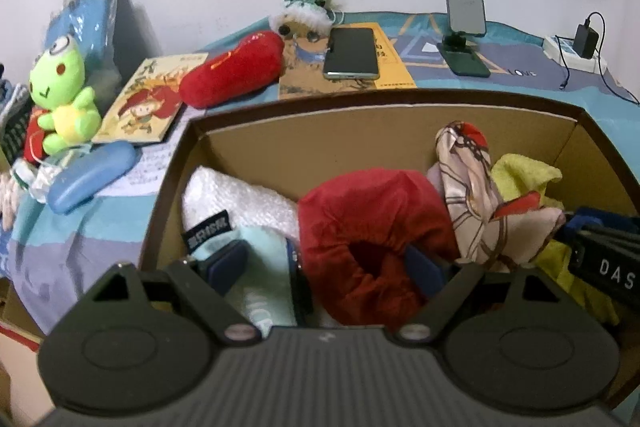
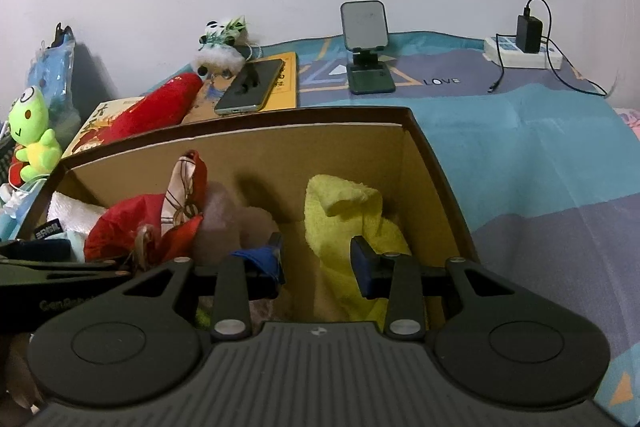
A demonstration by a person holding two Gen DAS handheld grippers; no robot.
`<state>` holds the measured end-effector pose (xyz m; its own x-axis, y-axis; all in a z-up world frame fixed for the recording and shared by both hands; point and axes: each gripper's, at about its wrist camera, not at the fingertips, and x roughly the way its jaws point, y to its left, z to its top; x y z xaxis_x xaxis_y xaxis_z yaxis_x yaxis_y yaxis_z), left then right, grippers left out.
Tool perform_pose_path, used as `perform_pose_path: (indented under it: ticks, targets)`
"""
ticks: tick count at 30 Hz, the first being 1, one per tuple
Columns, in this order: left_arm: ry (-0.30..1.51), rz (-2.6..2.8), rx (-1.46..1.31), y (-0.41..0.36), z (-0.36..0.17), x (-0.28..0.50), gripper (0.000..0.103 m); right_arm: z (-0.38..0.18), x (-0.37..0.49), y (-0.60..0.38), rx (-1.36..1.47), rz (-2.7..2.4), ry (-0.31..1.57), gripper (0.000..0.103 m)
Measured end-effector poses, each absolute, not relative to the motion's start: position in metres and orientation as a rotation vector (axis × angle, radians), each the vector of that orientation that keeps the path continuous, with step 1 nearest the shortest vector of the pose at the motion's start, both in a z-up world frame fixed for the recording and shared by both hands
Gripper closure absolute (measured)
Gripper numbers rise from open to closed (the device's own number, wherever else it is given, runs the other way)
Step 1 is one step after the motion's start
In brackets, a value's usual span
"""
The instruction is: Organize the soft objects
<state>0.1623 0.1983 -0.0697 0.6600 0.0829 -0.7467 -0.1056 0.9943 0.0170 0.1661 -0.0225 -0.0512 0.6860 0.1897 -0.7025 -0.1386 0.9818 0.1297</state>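
Step in hand: both grippers are working inside the cardboard box [image 1: 384, 115], arranging soft things already lying in it; this reads as mid-task, since plush toys are sitting outside on the bedspread [image 2: 540, 155].
Left gripper [image 1: 328, 267]: its jaws are standing wide apart around the red fabric pouch [image 1: 372, 227], pads beside it; whether they are pressing it, I cannot tell.
Right gripper [image 2: 316, 263]: jaws are parted, hovering over the box floor with the yellow towel [image 2: 344, 215] touching the right pad, nothing clamped.
Box contents: a white knitted cloth [image 1: 240, 199] is lying at the left, a patterned silk scarf [image 1: 468, 187] is standing crumpled between pouch and towel.
Next move calls for: probably closing on the pouch and settling it, then fetching the green frog plush [image 1: 64, 99] or the red plush [image 1: 236, 71].
Pouch look: limp, puckered, opening facing the camera.
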Motion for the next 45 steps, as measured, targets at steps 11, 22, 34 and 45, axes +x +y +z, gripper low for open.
perform_pose_path:
  ticks: [11, 22, 34, 45]
  targets:
    - [0.849, 0.103, -0.009, 0.1962, -0.0749, 0.1688, 0.016, -0.0562, 0.1720, -0.0240, 0.107, 0.185, 0.805, 0.084]
    - [0.860, 0.110, 0.022, 0.1902, -0.0770, 0.1709, 0.016, -0.0570, 0.1695, -0.0223, 0.095, 0.183, 0.775, 0.084]
    - [0.858, 0.110, 0.028, 0.1892, -0.0776, 0.1720, 0.016, -0.0583, 0.1709, -0.0223, 0.095, 0.195, 0.778, 0.084]
    - [0.860, 0.109, 0.037, 0.1885, -0.0779, 0.1722, 0.016, -0.0583, 0.1704, -0.0224, 0.095, 0.196, 0.775, 0.084]
